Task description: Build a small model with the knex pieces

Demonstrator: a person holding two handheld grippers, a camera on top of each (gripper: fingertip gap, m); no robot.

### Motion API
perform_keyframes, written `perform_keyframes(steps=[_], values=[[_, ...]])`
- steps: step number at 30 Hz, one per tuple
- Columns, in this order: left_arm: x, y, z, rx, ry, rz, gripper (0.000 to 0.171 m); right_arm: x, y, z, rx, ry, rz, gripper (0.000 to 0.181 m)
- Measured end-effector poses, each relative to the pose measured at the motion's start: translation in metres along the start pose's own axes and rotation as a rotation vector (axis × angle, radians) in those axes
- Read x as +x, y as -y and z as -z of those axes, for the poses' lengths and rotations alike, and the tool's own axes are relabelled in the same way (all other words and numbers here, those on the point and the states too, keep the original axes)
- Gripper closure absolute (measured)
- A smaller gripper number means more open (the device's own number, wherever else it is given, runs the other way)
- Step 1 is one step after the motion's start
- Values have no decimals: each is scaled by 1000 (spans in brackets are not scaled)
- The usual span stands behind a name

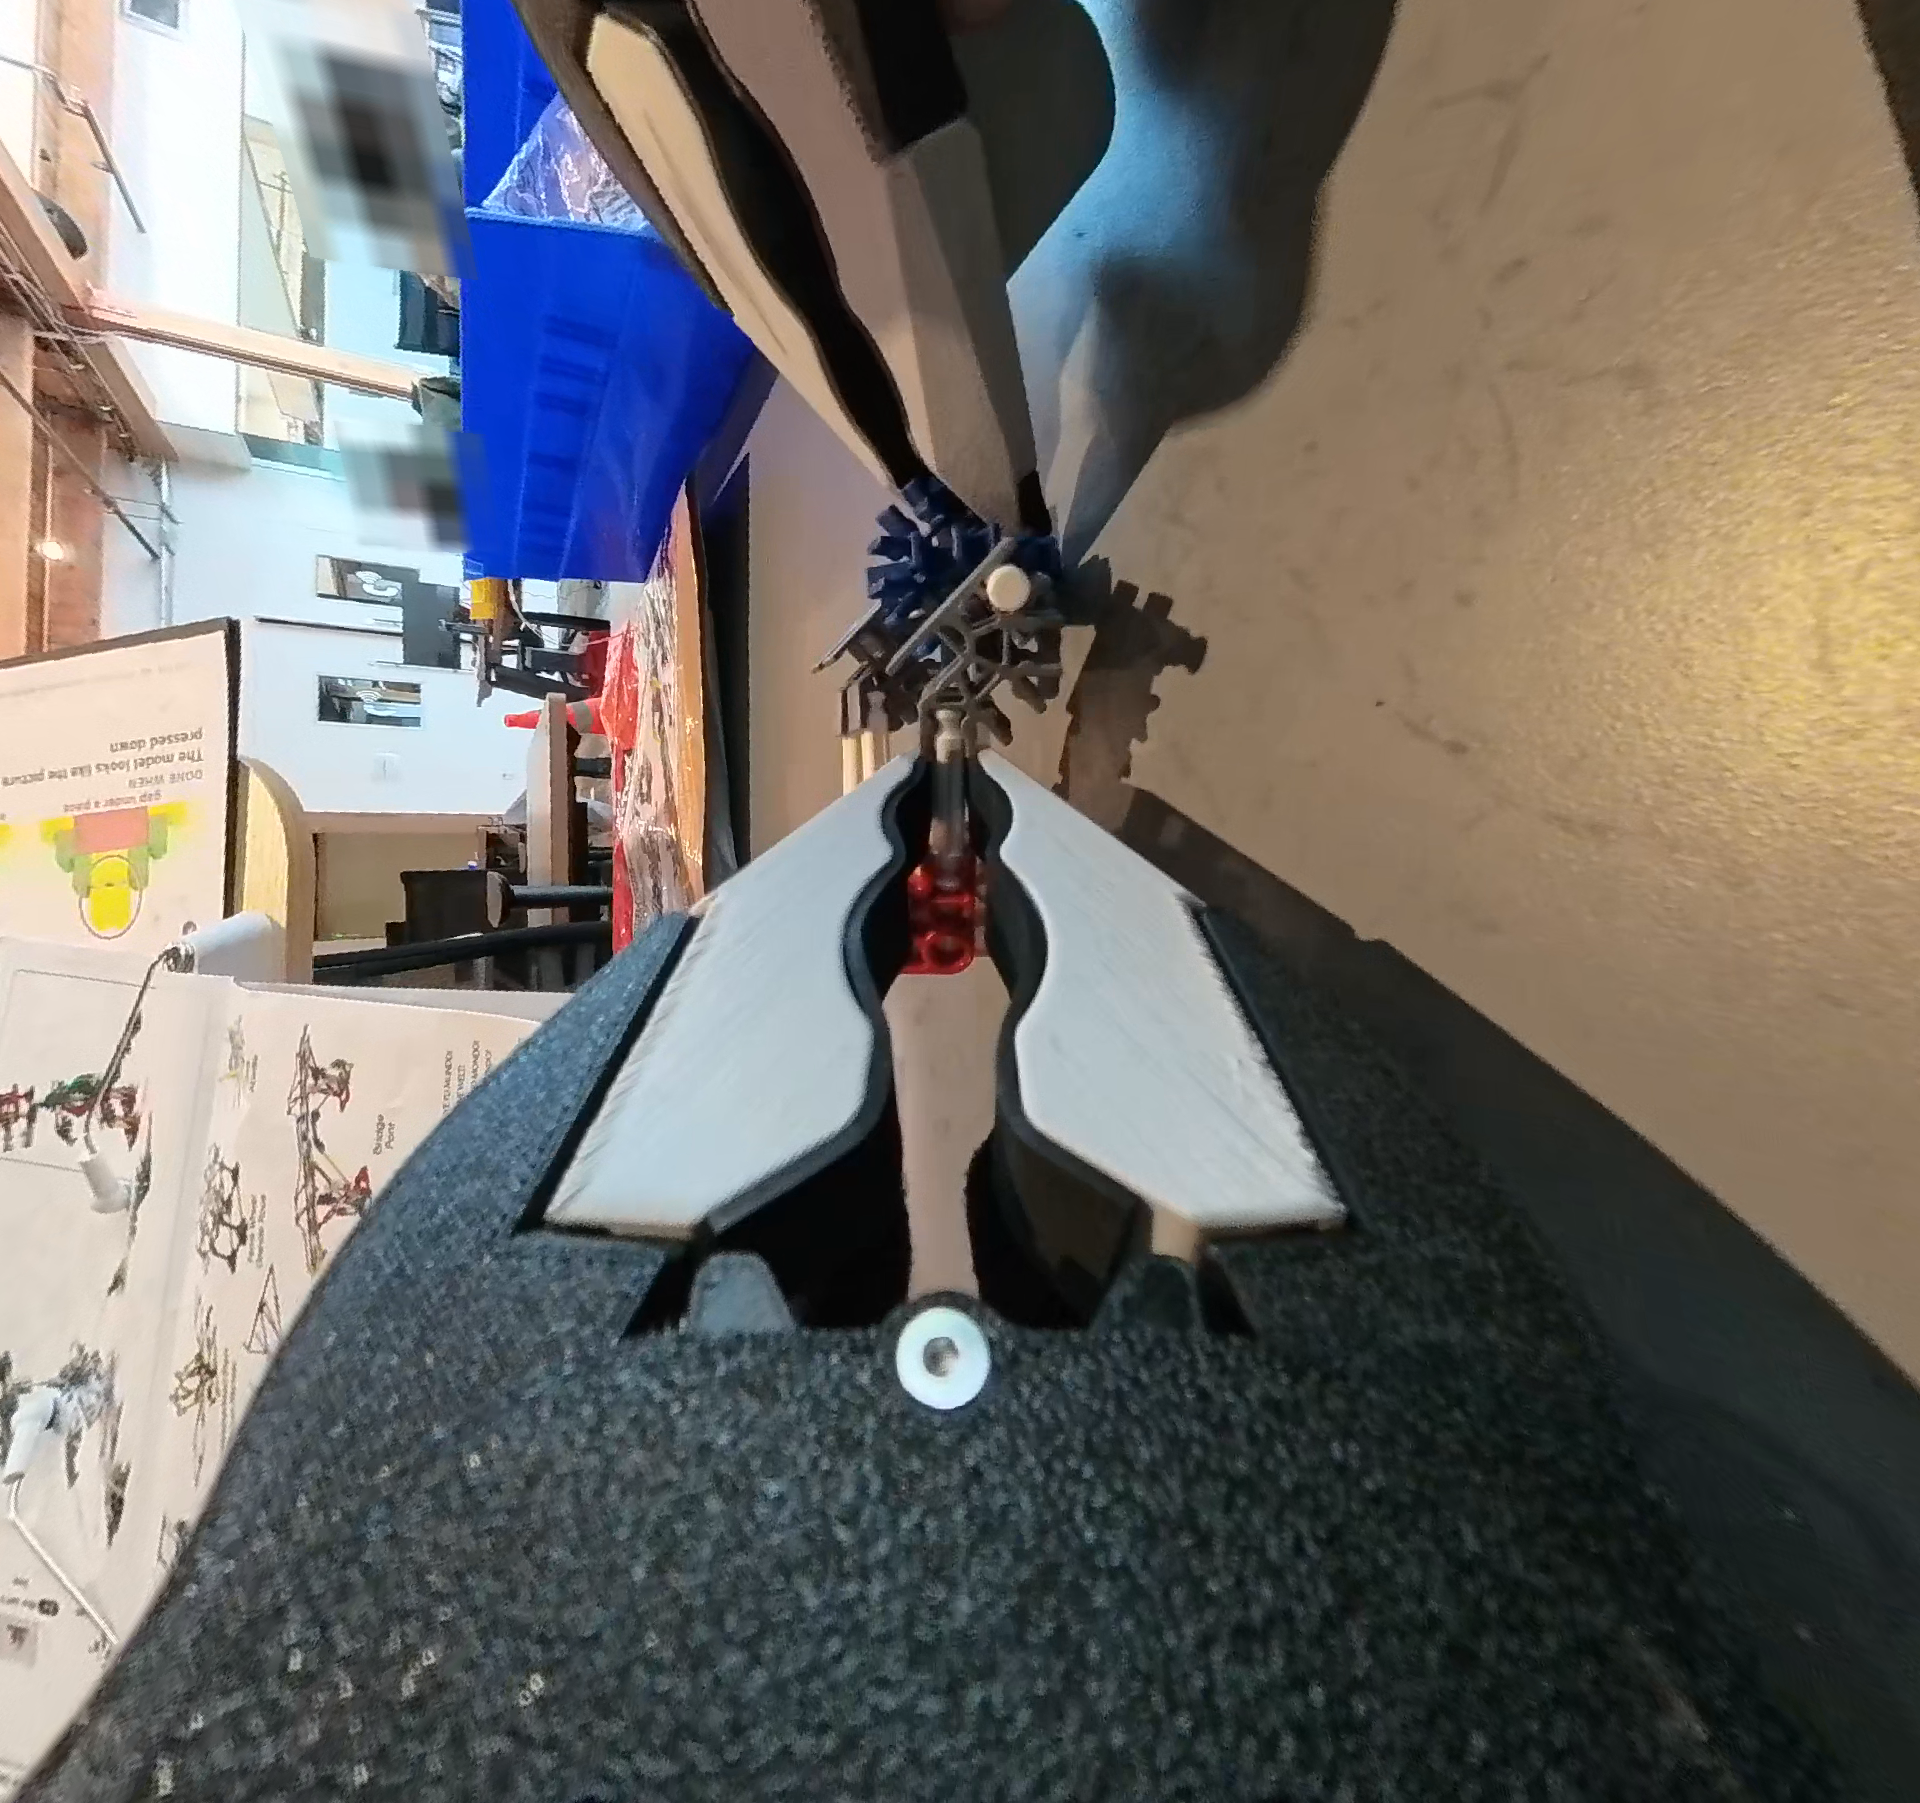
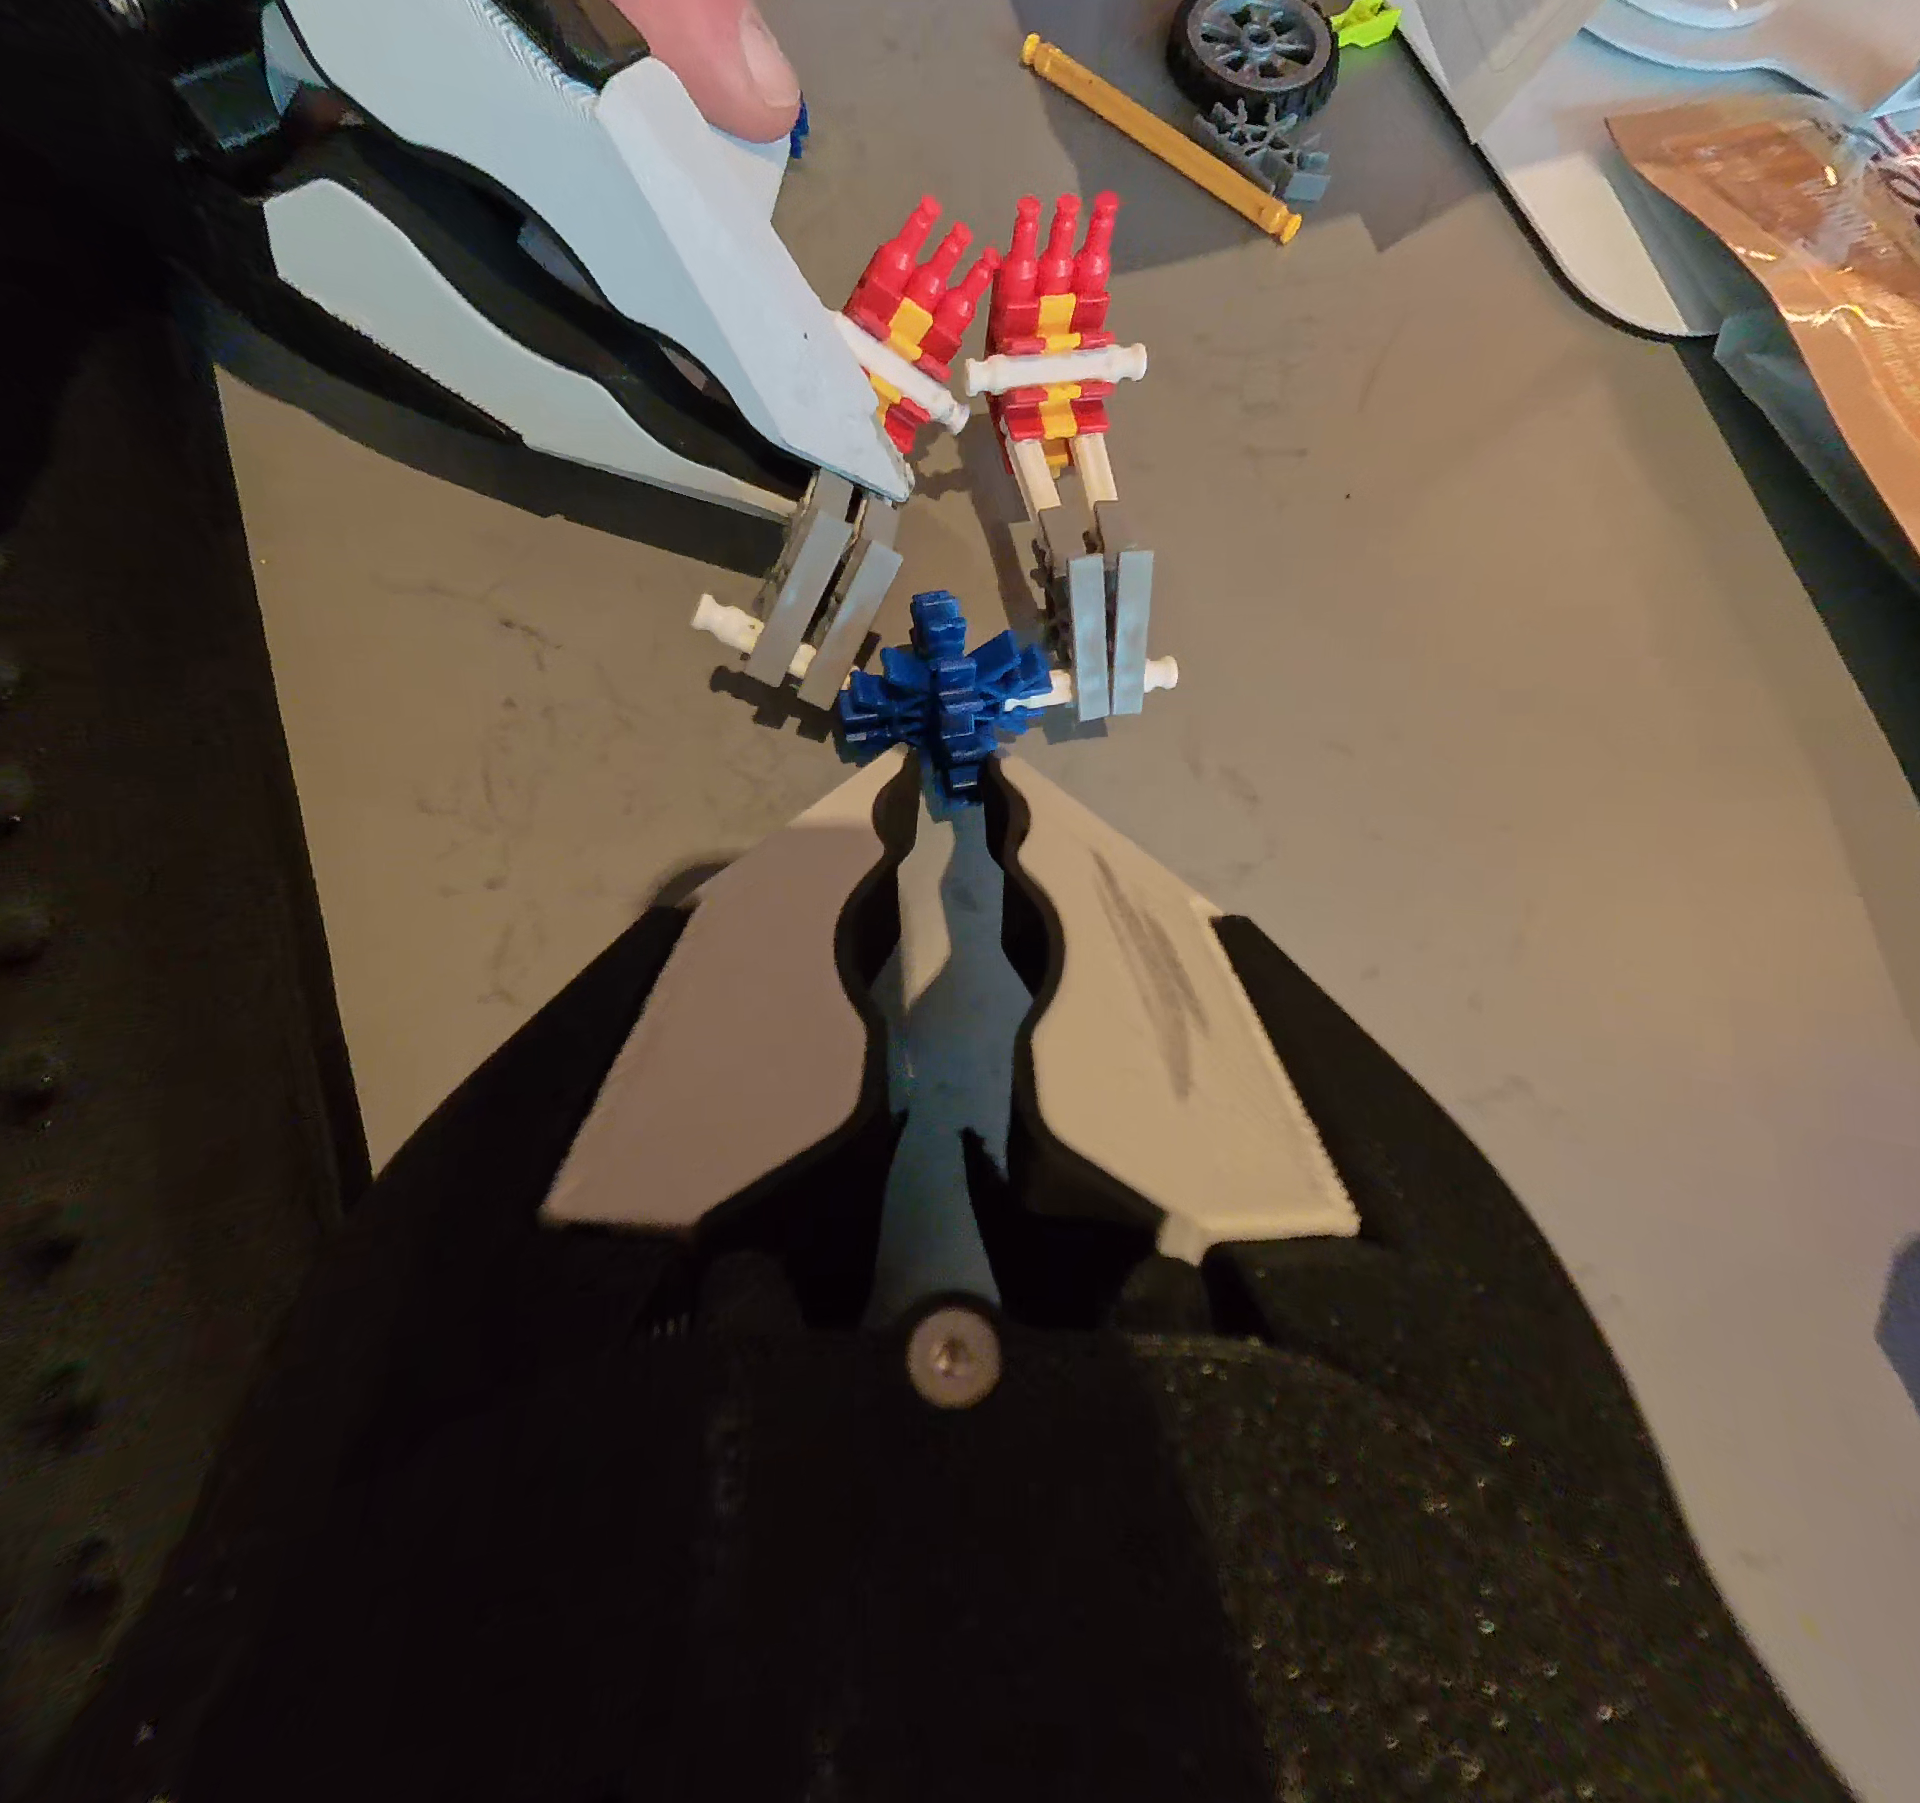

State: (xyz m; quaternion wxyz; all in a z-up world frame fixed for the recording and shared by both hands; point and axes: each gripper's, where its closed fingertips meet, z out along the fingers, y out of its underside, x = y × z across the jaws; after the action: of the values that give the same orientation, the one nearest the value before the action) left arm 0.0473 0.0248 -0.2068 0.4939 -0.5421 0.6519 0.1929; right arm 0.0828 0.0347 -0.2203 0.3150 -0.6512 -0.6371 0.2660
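Pinched by right gripper (image 2: 940,766): blue connector (image 2: 940,688) on the white rod's (image 2: 1034,699) crosswise axis. Left gripper (image 1: 948,766) clamped (from the left) on the grey-and-red assembly (image 2: 914,465), on the grey table (image 2: 1455,818).

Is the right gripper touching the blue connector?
Touching. The right wrist view shows the right gripper closed on the blue connector, both fingertips against its lower edge.
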Motion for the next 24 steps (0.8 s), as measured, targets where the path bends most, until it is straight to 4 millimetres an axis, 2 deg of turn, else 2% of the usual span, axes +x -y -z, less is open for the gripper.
perform_keyframes(steps=[15, 24], values=[[-2, 0, 0, 19, 17, 5, 166, 0, 5, 6, 51, 40, -40, 161], [1, 0, -1, 23, 11, -14, 166, 1, 2, 3, 24, 18, -12, 164]])
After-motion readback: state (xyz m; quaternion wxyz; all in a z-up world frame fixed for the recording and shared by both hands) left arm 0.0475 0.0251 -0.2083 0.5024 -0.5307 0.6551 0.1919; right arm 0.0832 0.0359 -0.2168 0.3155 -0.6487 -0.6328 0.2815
